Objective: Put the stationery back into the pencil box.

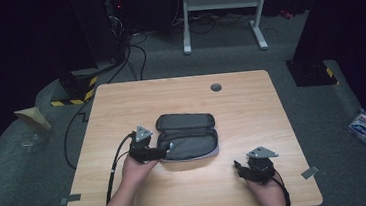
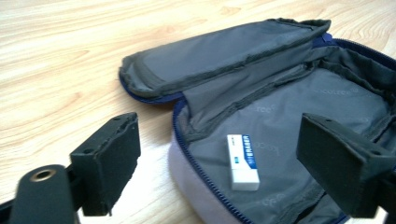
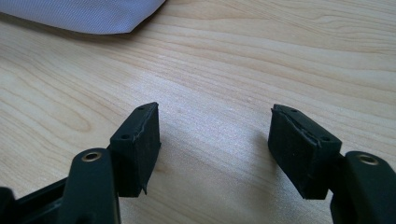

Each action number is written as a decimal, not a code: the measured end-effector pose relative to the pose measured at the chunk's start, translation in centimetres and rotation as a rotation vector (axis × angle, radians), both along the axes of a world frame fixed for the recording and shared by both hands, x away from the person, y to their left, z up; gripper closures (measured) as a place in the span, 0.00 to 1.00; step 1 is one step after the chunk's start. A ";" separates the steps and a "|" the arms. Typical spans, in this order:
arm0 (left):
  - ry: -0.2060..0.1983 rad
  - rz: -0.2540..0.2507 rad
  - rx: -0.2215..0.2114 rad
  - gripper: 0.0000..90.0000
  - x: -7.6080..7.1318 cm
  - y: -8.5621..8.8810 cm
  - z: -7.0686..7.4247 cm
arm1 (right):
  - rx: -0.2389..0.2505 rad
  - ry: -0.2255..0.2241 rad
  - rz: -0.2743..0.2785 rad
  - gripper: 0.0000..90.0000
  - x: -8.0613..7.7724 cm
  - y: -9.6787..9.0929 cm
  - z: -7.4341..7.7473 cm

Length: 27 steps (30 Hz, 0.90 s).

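A grey zip pencil case (image 1: 189, 135) lies open at the middle of the wooden table (image 1: 251, 102), its lid folded back. In the left gripper view a white eraser with a blue label (image 2: 243, 161) rests on the case's grey lining (image 2: 289, 107). My left gripper (image 1: 162, 150) is at the case's left end, open (image 2: 224, 140), its pads wide apart on either side of the eraser and not touching it. My right gripper (image 1: 239, 167) rests near the front right of the table, open (image 3: 217, 128) over bare wood, with a corner of the case (image 3: 93, 14) farther off.
A round grey grommet (image 1: 216, 87) sits near the table's far edge. Cables (image 1: 75, 127) trail off the left side to the floor. A white desk frame (image 1: 223, 9) stands behind, and a plastic packet (image 1: 363, 125) lies on the carpet at right.
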State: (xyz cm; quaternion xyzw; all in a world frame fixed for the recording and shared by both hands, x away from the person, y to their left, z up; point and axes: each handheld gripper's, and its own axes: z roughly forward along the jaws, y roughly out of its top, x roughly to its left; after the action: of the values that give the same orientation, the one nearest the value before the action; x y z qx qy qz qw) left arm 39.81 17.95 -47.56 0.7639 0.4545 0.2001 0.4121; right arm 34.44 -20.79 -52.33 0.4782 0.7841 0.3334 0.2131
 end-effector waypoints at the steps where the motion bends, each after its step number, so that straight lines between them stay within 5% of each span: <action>1: 0.001 0.001 -0.004 0.13 0.0 0.3 0.1 | 0.000 0.000 0.000 0.38 0.0 0.0 0.0; 7: 0.021 -0.006 -0.018 0.00 0.0 1.5 0.2 | 0.000 0.000 0.000 0.38 0.0 0.0 0.0; 16: 0.012 0.002 -0.016 0.00 -0.6 4.3 0.3 | -0.001 0.000 0.000 0.38 0.0 0.0 0.0; 27: 0.107 0.067 0.034 0.00 -1.7 10.4 -2.6 | 0.000 0.000 -0.002 0.38 0.0 0.0 0.0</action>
State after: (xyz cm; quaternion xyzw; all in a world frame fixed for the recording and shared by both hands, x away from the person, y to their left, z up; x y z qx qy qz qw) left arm 38.15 28.37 -50.17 0.7648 0.4977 0.1807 0.3671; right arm 34.44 -20.79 -52.34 0.4788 0.7838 0.3331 0.2133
